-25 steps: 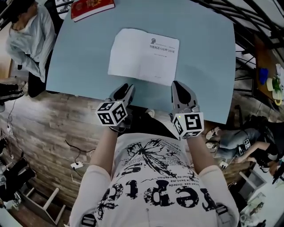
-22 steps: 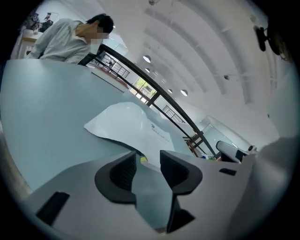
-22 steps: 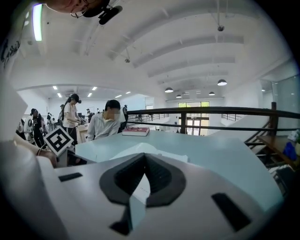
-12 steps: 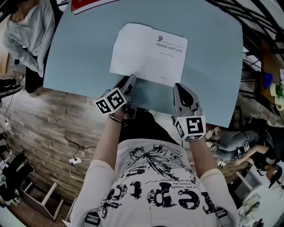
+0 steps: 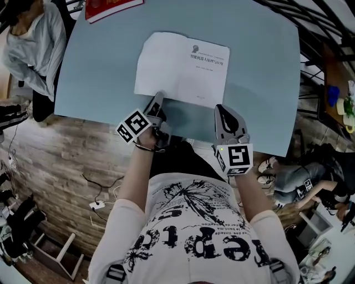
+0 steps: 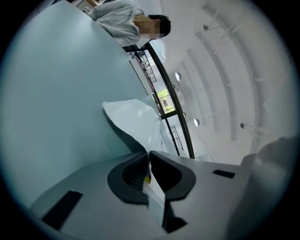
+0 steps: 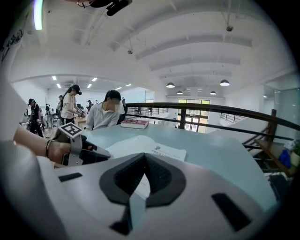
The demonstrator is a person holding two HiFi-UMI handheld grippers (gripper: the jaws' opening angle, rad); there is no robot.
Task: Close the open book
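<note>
Clearly the open book (image 5: 180,66) lies flat in the middle of the pale blue surface (image 5: 94,66), its near edge not far from the surface's near edge. Bare room lies to its left, right and far side. A red book (image 5: 111,8) sits at the far-left edge, well apart.

The left claw (image 5: 158,99) is at the book's near-left corner. Its jaws have just been closing and now pinch the near edge of the left page (image 6: 136,117), which curls up off the surface with a shadow under it.

The right claw (image 5: 223,111) hovers just beside the book's near-right corner. Its jaws are together at the tips with nothing between them.

A seated person (image 5: 28,39) is beyond the far-left corner.
</note>
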